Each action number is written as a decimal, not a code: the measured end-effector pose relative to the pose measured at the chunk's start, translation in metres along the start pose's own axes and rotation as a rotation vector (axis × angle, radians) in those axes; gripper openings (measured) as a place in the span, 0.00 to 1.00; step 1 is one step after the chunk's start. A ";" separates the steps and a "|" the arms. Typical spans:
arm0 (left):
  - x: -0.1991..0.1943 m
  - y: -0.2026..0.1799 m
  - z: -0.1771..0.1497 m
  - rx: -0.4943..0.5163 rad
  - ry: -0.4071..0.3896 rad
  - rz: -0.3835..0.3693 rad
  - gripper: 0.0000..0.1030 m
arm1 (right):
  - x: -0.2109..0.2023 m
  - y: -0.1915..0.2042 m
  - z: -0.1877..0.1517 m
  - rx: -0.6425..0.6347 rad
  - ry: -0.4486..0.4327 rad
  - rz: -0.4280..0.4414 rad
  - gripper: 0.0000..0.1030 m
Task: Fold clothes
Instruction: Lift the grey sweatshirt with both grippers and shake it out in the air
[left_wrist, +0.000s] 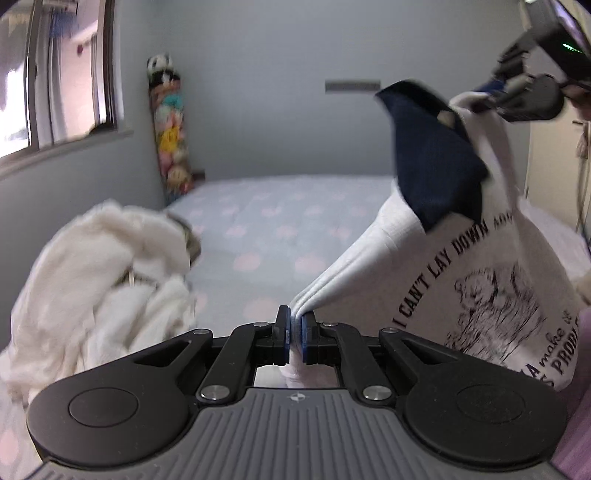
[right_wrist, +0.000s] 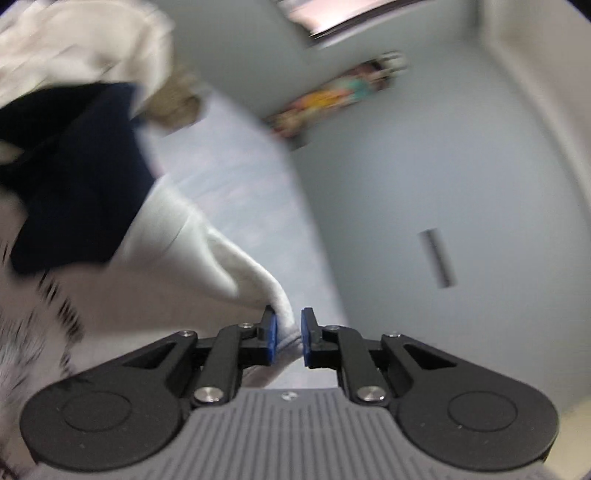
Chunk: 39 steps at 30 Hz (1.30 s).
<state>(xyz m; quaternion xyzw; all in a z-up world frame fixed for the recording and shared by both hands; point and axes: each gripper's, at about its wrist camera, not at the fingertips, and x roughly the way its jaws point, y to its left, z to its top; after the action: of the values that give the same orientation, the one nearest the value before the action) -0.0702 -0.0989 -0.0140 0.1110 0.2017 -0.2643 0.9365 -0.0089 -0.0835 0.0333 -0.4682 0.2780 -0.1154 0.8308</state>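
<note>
The left gripper (left_wrist: 295, 325) sits at the bottom centre of its frame, fingers (left_wrist: 283, 328) closed tight on a bunched fold of the white shirt (left_wrist: 480, 295). The shirt hangs lifted above the bed (left_wrist: 280, 221), stretched up toward the upper right, where the right gripper (left_wrist: 491, 94) pinches another edge. Black lettering and a bear drawing show on its front, and a navy sleeve (left_wrist: 432, 155) flaps across the top. In the blurred right view, the right gripper (right_wrist: 289, 336) has its fingers (right_wrist: 272, 334) a little apart, with a thick roll of shirt (right_wrist: 177, 258) filling the gap. A white heap (left_wrist: 96, 288) lies at the left on the bed.
</note>
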 end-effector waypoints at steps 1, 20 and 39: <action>-0.004 0.001 0.012 0.010 -0.029 0.010 0.03 | -0.005 -0.010 0.003 0.022 -0.022 -0.039 0.14; -0.118 -0.011 0.235 0.165 -0.696 0.194 0.04 | -0.164 -0.175 -0.006 0.376 -0.283 -0.454 0.14; -0.197 -0.031 0.213 0.168 -1.021 0.172 0.03 | -0.310 -0.158 -0.049 0.493 -0.474 -0.479 0.15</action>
<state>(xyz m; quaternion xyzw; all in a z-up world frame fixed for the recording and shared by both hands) -0.1723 -0.1029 0.2593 0.0590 -0.3123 -0.2221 0.9218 -0.2795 -0.0628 0.2566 -0.3203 -0.0738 -0.2576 0.9086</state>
